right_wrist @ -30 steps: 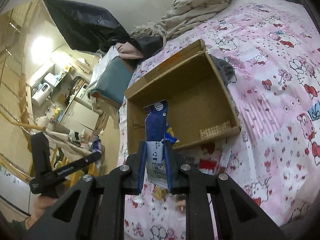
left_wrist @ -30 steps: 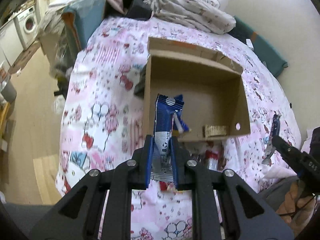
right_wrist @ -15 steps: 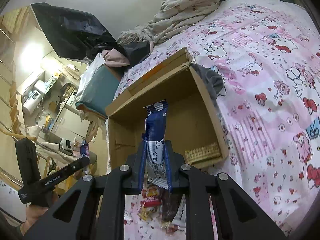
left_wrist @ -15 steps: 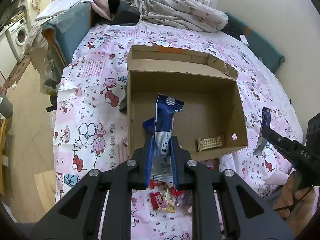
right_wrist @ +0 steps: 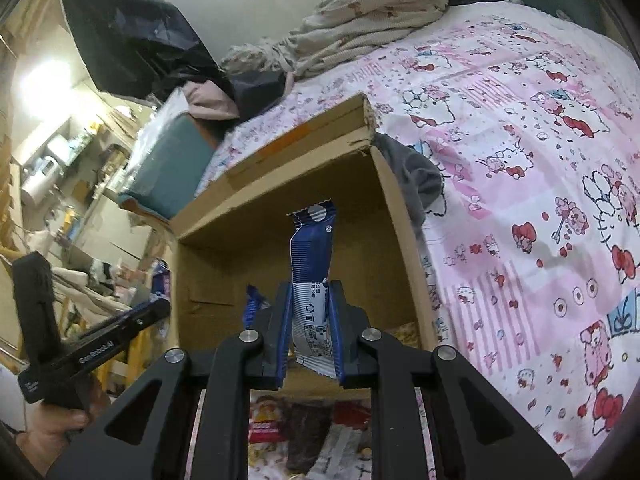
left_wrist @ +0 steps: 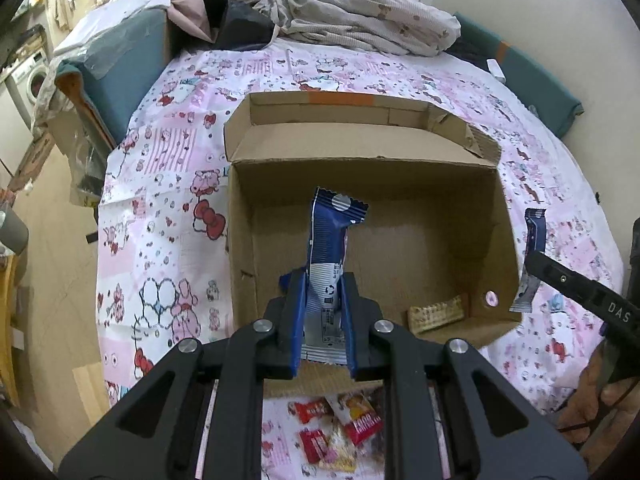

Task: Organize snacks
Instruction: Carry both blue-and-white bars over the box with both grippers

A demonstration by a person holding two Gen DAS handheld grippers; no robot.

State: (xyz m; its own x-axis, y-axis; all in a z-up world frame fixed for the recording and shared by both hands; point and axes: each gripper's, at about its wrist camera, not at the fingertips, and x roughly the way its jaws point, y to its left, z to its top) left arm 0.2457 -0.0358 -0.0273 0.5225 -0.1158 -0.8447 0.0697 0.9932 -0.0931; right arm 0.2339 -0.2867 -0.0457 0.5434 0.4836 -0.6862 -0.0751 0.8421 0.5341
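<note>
A: Snacks, where are they?
B: 2 blue wrappers, 1 per gripper. My left gripper (left_wrist: 323, 330) has its jaws pinched on a blue snack bar (left_wrist: 329, 256), upright, over the near wall of the cardboard box (left_wrist: 408, 224). My right gripper (right_wrist: 310, 336) pinches a 2nd blue bar (right_wrist: 311, 276) the same way, also above the near edge of the box.
A: Anything in the box?
B: 1 wafer pack (left_wrist: 436, 314) lies flat in the near right corner, touching the front wall. Another bit of blue wrapper (left_wrist: 286, 280) shows just beside my left finger; can't tell if it's a separate pack.
A: And outside?
B: Pile of red and yellow snack packs (left_wrist: 340, 428) on the pink bedsheet (left_wrist: 160, 184), just in front of the box, under my left gripper. Rumpled blanket (left_wrist: 360, 12) at the far end of the bed, well apart from the box.
</note>
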